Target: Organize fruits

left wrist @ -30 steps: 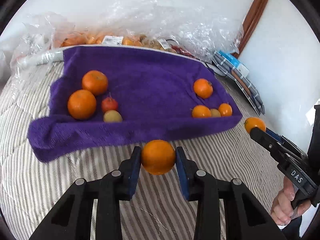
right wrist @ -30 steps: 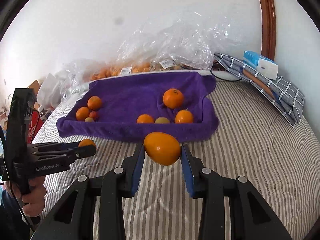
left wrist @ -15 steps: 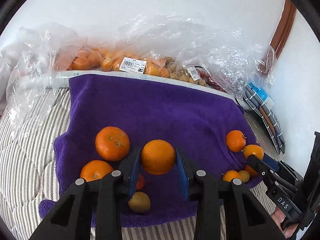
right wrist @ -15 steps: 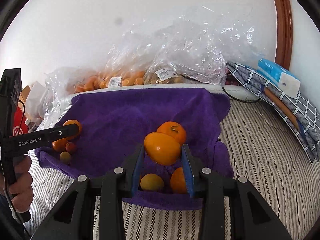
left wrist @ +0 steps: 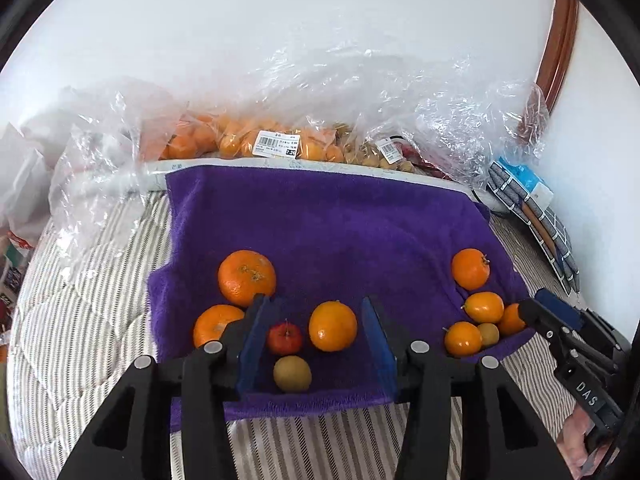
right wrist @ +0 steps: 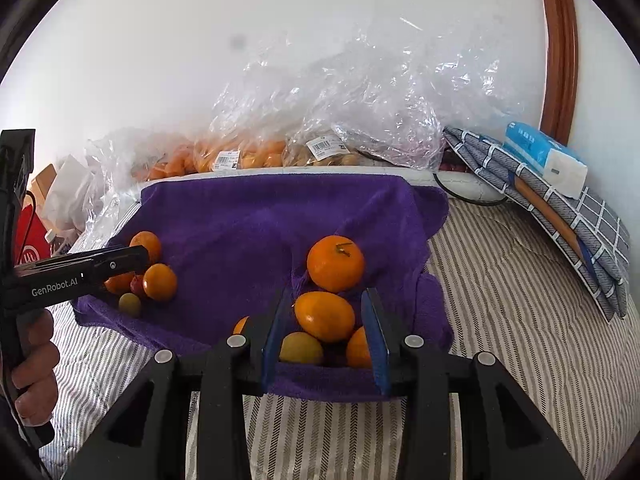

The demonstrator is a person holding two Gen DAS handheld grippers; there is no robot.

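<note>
Striped bedspread against a white wall, purple towel spread on it, bagged fruit at 12 o'clock. Left gripper is spread wide around an orange on the towel, not touching. Right gripper also gapes around an oval orange fruit. Only the right view shows the tissue pack clearly.

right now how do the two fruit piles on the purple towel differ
The left pile holds two big oranges, a small red fruit, a yellowish-green one and the orange lying between the open left claw's pads. The right pile has no red fruit, and its oranges bunch tighter in a towel fold, under the open right claw. Both piles rest on the purple towel, each with one yellowish-green fruit.
</note>
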